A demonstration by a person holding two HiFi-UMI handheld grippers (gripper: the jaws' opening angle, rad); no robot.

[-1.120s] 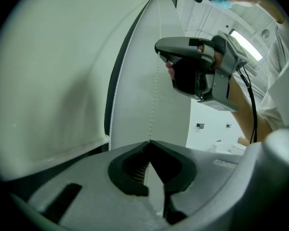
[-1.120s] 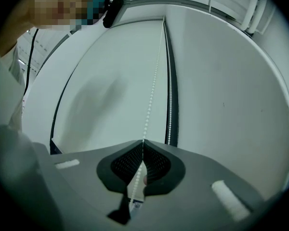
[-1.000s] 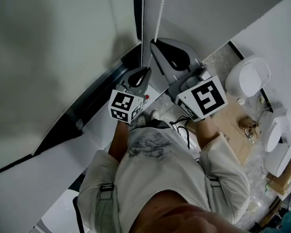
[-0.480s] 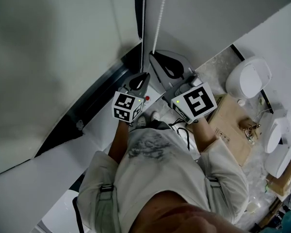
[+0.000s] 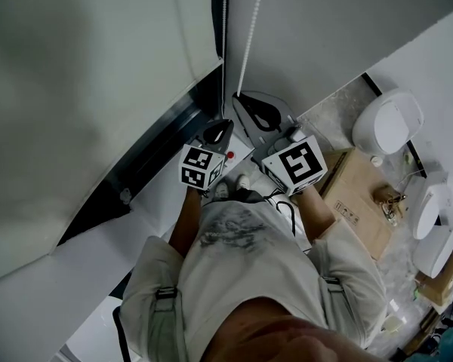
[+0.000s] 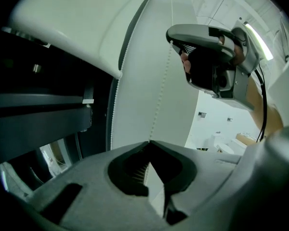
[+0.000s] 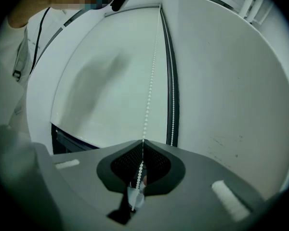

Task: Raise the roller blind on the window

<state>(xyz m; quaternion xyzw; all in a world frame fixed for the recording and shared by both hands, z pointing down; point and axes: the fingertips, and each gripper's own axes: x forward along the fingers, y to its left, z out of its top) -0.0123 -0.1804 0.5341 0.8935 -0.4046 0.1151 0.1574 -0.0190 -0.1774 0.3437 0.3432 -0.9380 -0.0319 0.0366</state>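
My right gripper [image 7: 142, 142] has its jaws clamped on the white beaded pull chain [image 7: 150, 88]. My left gripper [image 6: 149, 142] has its jaws together, apparently pinching that chain too. The chain's long axis is vertical, running from the jaws to the upper middle of the frame, along the pale fabric roller blind [image 7: 101, 76] at centre left. Judged progress: only a dark strip of window [image 7: 70, 141] shows beneath the hem, so most of the raising is left.

roller blind [image 5: 83, 89]: plain pale grey-white
bead chain [image 7: 149, 95]: white
window frame [image 5: 158, 138]: black
left gripper [image 6: 149, 142]: grey, black-and-white checked cube
right gripper [image 7: 142, 141]: grey, same cube pattern
cardboard [image 5: 355, 194], 3 o'clock: brown
shirt [image 5: 241, 277]: light beige, faint grey print
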